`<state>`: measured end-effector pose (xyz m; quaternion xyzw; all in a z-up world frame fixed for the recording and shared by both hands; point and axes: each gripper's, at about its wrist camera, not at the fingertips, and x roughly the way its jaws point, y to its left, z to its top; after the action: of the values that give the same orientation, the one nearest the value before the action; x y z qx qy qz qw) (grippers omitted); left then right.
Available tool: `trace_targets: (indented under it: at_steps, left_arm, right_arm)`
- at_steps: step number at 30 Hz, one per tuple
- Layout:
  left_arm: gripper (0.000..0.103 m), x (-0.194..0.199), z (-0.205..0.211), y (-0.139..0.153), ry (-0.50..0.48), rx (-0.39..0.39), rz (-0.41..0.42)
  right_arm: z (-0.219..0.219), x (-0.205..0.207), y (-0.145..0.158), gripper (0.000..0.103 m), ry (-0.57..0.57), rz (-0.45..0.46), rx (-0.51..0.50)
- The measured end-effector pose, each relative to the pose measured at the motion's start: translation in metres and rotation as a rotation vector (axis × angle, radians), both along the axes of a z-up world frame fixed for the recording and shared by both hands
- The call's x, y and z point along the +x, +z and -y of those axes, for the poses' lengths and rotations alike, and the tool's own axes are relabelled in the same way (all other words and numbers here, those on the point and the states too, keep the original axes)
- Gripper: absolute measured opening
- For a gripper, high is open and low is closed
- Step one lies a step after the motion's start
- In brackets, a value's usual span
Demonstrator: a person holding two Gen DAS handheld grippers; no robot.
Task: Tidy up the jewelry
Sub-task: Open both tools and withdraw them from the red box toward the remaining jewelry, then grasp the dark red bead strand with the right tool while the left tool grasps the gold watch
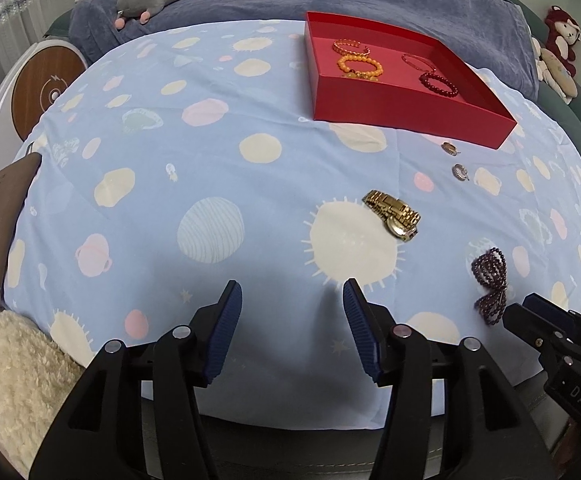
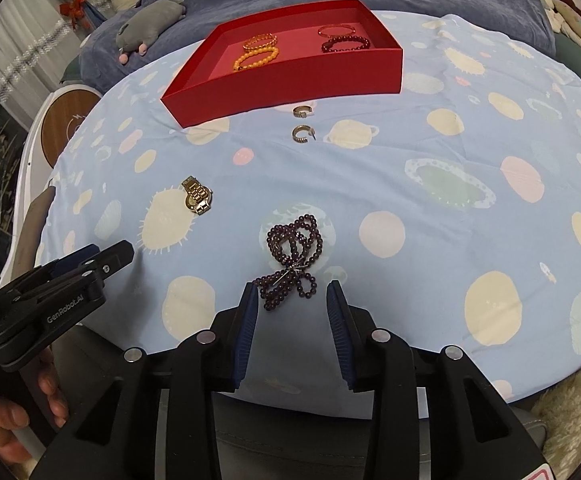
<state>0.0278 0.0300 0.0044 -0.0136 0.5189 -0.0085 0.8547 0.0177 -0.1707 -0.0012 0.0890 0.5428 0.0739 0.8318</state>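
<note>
In the left wrist view, the right tongs (image 1: pixel 538 306) are cut off by the right edge, so the gap between their fingers cannot be read. In the right wrist view, the near wall of the red box (image 2: pixel 290 80) hides part of the orange bracelet (image 2: pixel 256 58). The person's hand (image 2: pixel 14 412) is cropped at the lower left corner. The 2 earrings (image 2: pixel 303 122) are too small to show detail. The watch (image 2: pixel 197 196) dial is unreadable.

Purple bead necklace (image 2: pixel 292 264), gold watch (image 2: pixel 197 201) lie outside red tray (image 2: pixel 282 84).
</note>
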Motion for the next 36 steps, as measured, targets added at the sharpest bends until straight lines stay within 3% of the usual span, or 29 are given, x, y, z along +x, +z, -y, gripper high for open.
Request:
trace_targets:
  at_steps: [16,19,26,36]
  left_arm:
    - [0.052,-0.008,-0.004,-0.002,0.003,-0.009,0.005]
    - [0.052,-0.008,-0.004,-0.002,0.004,-0.009,0.005]
    - [0.057,-0.008,-0.003,-0.001,0.002,-0.015,0.004]
    - [0.059,-0.002,0.010,0.003,-0.015,-0.044,0.003]
  right_arm:
    - [-0.010,0.011,-0.012,0.035,0.001,-0.020,-0.017]
    - [-0.009,0.009,-0.013,0.031,0.012,-0.012,-0.028]
    - [0.002,0.008,-0.013,0.005,0.001,-0.009,-0.037]
    - [0.024,0.004,-0.009,0.004,-0.042,0.006,-0.017]
